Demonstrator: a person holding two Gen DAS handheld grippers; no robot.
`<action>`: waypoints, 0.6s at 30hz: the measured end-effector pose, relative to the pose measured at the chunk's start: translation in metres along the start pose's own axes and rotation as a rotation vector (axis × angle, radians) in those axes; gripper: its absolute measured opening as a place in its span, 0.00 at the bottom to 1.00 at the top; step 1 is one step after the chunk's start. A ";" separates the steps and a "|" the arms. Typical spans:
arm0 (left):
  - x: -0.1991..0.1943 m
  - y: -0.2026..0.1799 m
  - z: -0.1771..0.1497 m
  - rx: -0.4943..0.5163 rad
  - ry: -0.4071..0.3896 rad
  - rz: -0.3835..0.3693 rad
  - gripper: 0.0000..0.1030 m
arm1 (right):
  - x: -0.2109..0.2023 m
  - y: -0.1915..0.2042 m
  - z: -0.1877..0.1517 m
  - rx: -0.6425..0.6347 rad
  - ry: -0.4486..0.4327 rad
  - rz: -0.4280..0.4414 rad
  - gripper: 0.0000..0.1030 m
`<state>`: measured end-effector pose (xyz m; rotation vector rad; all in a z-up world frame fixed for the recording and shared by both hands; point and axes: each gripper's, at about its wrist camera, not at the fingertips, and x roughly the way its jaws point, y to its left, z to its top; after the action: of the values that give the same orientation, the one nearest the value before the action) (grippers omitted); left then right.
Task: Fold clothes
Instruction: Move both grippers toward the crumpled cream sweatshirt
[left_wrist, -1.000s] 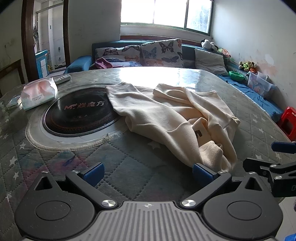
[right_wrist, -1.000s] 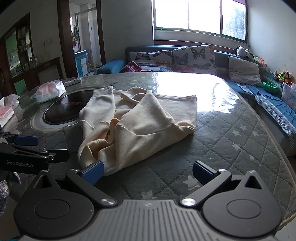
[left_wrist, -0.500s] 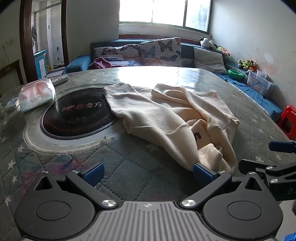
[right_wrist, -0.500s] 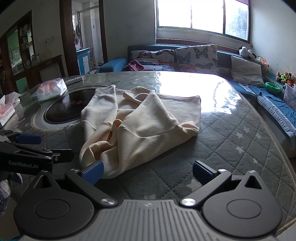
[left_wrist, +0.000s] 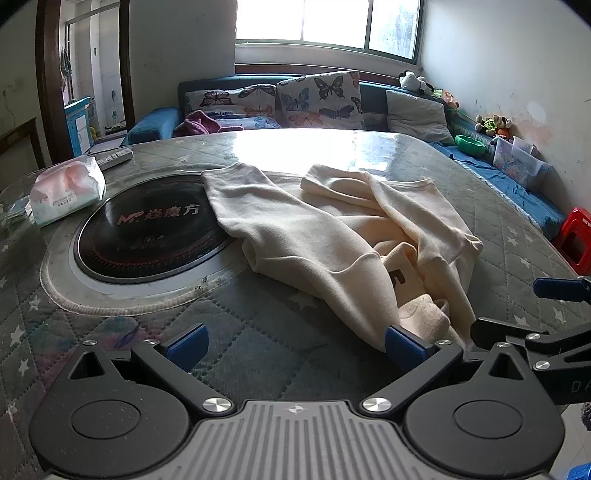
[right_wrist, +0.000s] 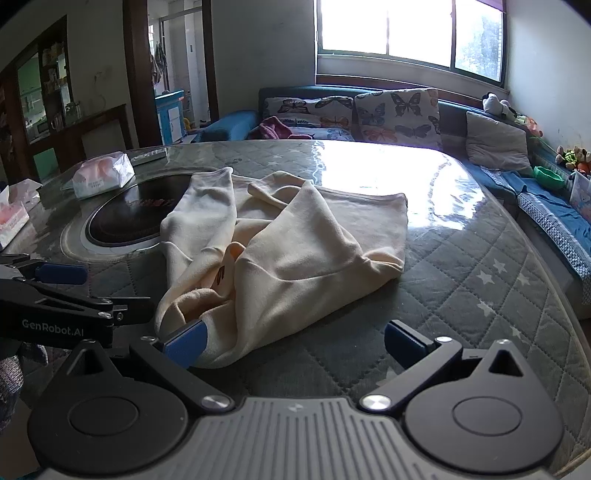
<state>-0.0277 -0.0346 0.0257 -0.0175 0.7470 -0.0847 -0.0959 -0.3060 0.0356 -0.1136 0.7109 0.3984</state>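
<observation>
Big round tabletop (left_wrist: 280, 354) with a quilted cover, and a cream sweatshirt (left_wrist: 332, 236) lies crumpled near the front edge, one sleeve draped over the dark hotplate (left_wrist: 147, 236). It looks soft, fleecy and light, so it'll probably sag and bunch wherever it's lifted; I'd pinch the thicker hem or cuffs. Left hand-held gripper (left_wrist: 291, 341) and right hand-held gripper (right_wrist: 293, 341) both sit with fingers spread apart, holding nothing, right at the near edge of the fabric.
</observation>
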 end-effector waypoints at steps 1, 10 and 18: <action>0.001 0.000 0.001 0.001 0.000 0.001 1.00 | 0.001 -0.001 0.001 0.000 0.000 0.000 1.00; 0.008 0.000 0.011 0.006 -0.002 0.002 1.00 | 0.008 -0.004 0.013 -0.010 -0.001 -0.005 1.00; 0.016 0.003 0.025 0.009 -0.009 0.008 1.00 | 0.018 -0.007 0.026 -0.024 0.006 -0.001 1.00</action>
<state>0.0014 -0.0336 0.0331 -0.0059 0.7378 -0.0800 -0.0655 -0.3005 0.0433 -0.1379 0.7125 0.4060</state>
